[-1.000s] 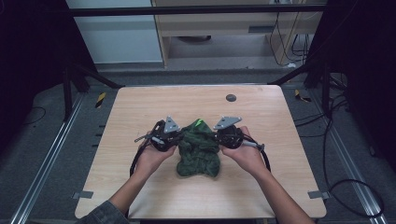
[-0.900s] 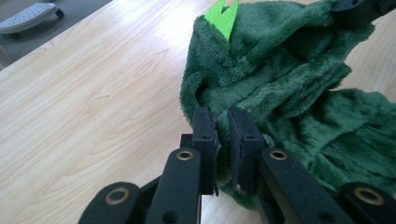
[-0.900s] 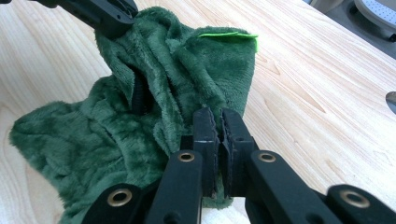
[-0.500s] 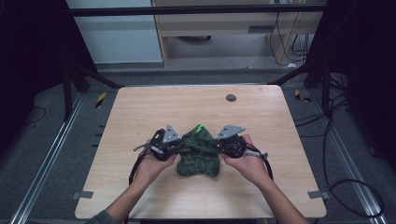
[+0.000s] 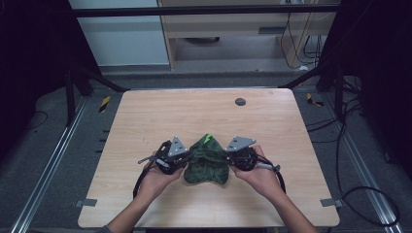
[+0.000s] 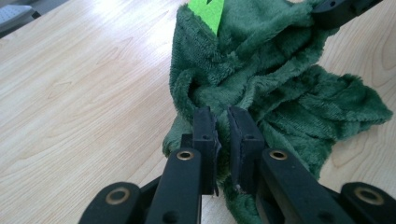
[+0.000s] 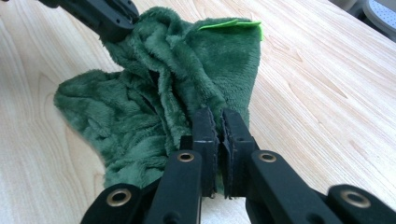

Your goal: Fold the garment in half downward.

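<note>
The soft, light, dark green plush cloth (image 5: 206,162) with a bright green tag (image 5: 208,139) sags limp near the front edge of the pale wooden table (image 5: 145,116), each side edge pinched by the left gripper (image 6: 222,126) and right gripper (image 7: 218,123), so holding its outer hems seems best since it drapes and bunches.

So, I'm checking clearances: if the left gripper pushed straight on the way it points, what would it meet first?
The fuzzy dark green cloth it is already shut on. The left gripper pinches a fold, with more bunched cloth just ahead. Beyond that, probably the right gripper, though depth is unclear.
</note>
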`<state>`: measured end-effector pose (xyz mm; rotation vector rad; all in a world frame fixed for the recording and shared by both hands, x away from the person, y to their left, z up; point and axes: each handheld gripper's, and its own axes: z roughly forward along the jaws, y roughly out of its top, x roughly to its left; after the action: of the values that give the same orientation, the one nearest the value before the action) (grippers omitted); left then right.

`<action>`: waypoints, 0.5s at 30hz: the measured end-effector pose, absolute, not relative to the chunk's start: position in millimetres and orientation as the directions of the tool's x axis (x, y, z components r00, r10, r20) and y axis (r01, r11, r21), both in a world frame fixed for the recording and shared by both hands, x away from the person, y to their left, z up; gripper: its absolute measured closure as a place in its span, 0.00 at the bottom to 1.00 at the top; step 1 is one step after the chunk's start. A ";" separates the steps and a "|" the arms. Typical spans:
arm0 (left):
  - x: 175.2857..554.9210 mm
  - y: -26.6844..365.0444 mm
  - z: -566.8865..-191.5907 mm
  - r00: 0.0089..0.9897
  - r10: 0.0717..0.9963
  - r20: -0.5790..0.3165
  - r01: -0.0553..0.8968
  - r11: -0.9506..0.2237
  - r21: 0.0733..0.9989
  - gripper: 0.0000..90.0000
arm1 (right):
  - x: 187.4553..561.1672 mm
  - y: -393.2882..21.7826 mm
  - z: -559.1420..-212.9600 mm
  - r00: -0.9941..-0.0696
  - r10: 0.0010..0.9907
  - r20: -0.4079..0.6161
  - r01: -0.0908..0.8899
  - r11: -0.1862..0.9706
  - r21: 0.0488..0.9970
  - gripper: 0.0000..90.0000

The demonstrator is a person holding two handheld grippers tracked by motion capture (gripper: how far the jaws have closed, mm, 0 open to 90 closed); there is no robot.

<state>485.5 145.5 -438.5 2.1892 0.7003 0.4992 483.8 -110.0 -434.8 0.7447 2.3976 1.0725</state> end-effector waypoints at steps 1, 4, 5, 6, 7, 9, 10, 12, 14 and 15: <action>484.5 145.8 -438.0 0.773 0.622 0.127 0.320 -0.554 0.768 0.91 | 482.2 -110.2 -433.9 -0.777 0.613 -0.145 0.297 0.560 0.773 0.95; 483.0 146.4 -438.4 0.774 0.621 0.123 0.321 -0.553 0.769 0.91 | 480.3 -110.2 -433.3 -0.778 0.611 -0.145 0.294 0.559 0.776 0.95; 482.1 146.7 -439.0 0.775 0.620 0.123 0.320 -0.553 0.769 0.91 | 479.5 -110.3 -433.3 -0.780 0.608 -0.148 0.291 0.561 0.775 0.95; 481.3 146.9 -439.8 0.776 0.619 0.123 0.320 -0.554 0.768 0.91 | 478.4 -110.2 -433.2 -0.779 0.609 -0.148 0.291 0.561 0.775 0.95; 480.4 147.3 -440.6 0.776 0.619 0.123 0.320 -0.554 0.768 0.91 | 476.5 -110.0 -433.9 -0.783 0.603 -0.151 0.286 0.565 0.774 0.95; 479.1 148.3 -442.8 0.777 0.618 0.123 0.322 -0.556 0.766 0.91 | 475.8 -110.3 -434.2 -0.785 0.600 -0.153 0.283 0.569 0.772 0.95; 478.5 149.0 -444.0 0.776 0.619 0.121 0.323 -0.555 0.767 0.91 | 474.2 -110.5 -435.9 -0.787 0.598 -0.152 0.283 0.569 0.772 0.95; 477.1 149.9 -448.0 0.776 0.620 0.117 0.326 -0.553 0.767 0.91 | 472.7 -110.6 -438.3 -0.789 0.597 -0.148 0.286 0.569 0.771 0.95; 476.8 150.1 -448.9 0.777 0.618 0.117 0.328 -0.556 0.764 0.91 | 471.8 -110.4 -439.6 -0.788 0.598 -0.146 0.289 0.569 0.770 0.95; 476.3 150.2 -450.2 0.777 0.618 0.116 0.329 -0.556 0.763 0.91 | 471.3 -110.3 -441.1 -0.790 0.596 -0.142 0.288 0.566 0.772 0.94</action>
<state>476.3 150.2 -450.2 2.1973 0.7010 0.4824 471.3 -110.3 -441.1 0.7170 2.4136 1.0882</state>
